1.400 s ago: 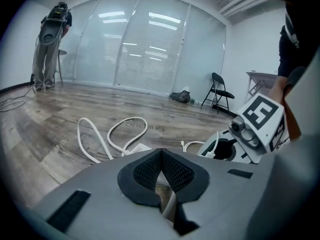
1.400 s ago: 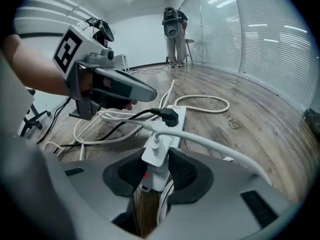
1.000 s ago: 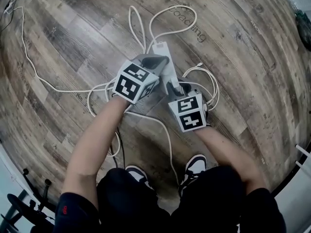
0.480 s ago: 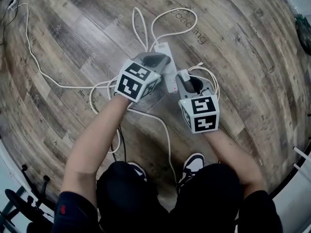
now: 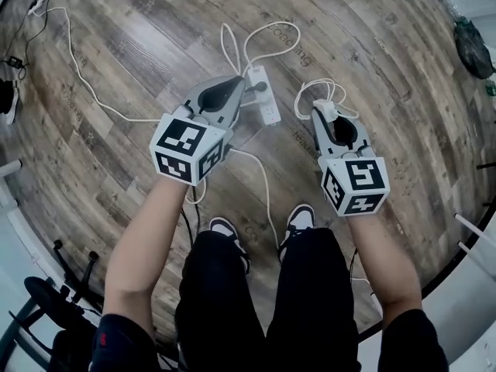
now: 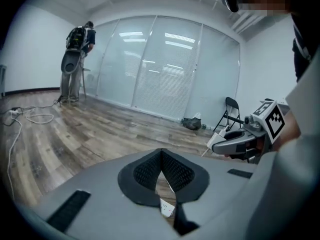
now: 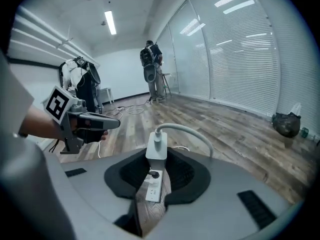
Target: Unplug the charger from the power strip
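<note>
The white power strip (image 5: 263, 97) lies on the wood floor with a black plug (image 5: 264, 86) still in it, and also shows far below through the right jaws (image 7: 153, 192). My right gripper (image 5: 325, 111) is shut on the white charger (image 7: 156, 145), whose white cable (image 5: 319, 90) hangs in loops from it. The charger is out of the strip and held well above the floor, to the strip's right. My left gripper (image 5: 234, 87) hovers above the strip's left side. Its pads (image 6: 161, 155) meet at the tips with nothing between them.
White cables (image 5: 81, 87) trail across the floor to the far left. The wearer's shoes (image 5: 225, 228) stand just behind the strip. A black stand (image 5: 54, 301) is at the lower left. A person (image 6: 77, 59), a folding chair (image 6: 231, 113) and a dark bag (image 6: 192, 123) stand by the glass wall.
Both grippers have risen from the floor. The right one pulled the charger out of the strip and carried it up and right. The left one lifted off the strip.
</note>
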A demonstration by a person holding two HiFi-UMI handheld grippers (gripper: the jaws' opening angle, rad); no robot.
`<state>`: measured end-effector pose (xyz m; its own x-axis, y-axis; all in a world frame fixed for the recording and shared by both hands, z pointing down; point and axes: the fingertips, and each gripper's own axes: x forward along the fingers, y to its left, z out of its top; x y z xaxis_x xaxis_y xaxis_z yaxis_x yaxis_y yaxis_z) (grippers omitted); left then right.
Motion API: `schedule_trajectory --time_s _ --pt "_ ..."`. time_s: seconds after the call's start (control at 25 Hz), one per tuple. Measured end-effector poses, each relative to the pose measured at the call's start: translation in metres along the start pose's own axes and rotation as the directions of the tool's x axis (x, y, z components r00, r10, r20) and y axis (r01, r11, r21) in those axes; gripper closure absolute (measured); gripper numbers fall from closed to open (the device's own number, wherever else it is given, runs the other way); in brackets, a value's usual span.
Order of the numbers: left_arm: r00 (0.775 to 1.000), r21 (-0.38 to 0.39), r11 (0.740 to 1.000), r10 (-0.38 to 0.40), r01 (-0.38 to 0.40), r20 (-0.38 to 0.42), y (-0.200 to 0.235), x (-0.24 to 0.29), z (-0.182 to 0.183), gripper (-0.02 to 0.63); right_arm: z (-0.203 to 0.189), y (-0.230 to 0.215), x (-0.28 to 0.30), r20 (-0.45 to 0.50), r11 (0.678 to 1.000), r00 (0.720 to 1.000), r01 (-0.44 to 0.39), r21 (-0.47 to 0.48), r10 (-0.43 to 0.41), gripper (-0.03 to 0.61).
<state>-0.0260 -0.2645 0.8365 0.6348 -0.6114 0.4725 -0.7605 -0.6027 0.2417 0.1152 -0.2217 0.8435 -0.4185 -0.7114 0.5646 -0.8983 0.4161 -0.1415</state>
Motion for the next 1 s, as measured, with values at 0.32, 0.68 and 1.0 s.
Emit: schedule_trajectory --time_s 0.32,0.68,1.0 --pt "1.0 0.105 0.994 0.003 -0.003 -0.003 -0.068 -0.125 0.129 0.594 0.131 0.028 -0.137 0.028 1.0 1.0 -0.01 0.02 0.009 0.469" --pt "0.994 0.027 0.995 0.093 -0.095 0.053 -0.138 -0.273 0.242 0.594 0.251 0.075 -0.29 0.075 0.989 0.987 -0.137 -0.049 0.14 0.469" --pt "0.971 -0.111 0.979 0.188 -0.172 0.147 -0.186 -0.409 0.36 0.594 0.388 0.123 -0.41 0.243 0.984 0.954 -0.175 -0.031 0.178 0.469"
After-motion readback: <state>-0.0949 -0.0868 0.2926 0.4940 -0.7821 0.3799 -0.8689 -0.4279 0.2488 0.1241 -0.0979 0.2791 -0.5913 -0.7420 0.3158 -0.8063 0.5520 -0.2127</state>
